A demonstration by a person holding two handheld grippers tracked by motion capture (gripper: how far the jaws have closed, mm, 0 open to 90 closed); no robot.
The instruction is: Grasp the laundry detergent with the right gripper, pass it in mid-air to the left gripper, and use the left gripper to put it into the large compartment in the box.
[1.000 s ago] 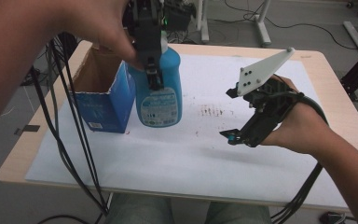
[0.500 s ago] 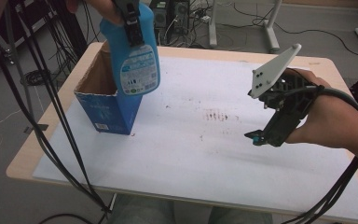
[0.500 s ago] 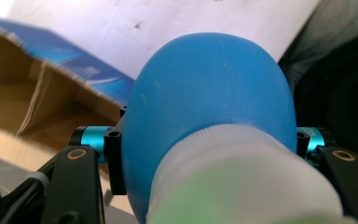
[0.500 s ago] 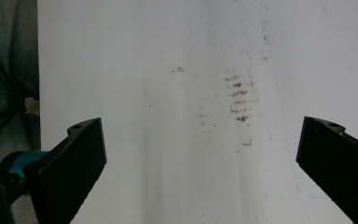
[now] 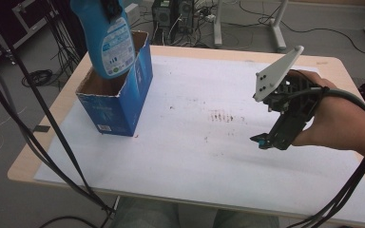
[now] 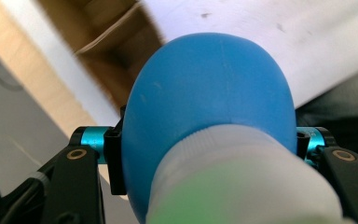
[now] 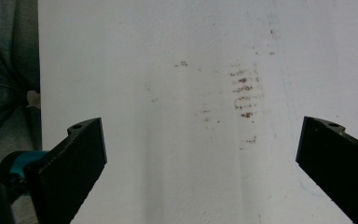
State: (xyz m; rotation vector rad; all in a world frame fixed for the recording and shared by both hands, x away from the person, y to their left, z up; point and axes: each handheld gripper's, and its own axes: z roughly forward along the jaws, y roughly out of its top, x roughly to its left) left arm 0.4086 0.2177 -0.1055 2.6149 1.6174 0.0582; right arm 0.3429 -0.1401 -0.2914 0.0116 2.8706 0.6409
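At the left, a blue bottle (image 5: 108,38) is held clamped in the left gripper (image 6: 205,144) above the open blue box (image 5: 116,97), while at the right the right gripper (image 5: 266,140) is held wide open and empty over the white-covered desk (image 5: 195,156).

High view overhead — tool views close, downward

Bottle (image 5: 109,40) top is cut off by the high view's upper edge; its base hides the box (image 5: 119,107) interior; label print's too small to read.
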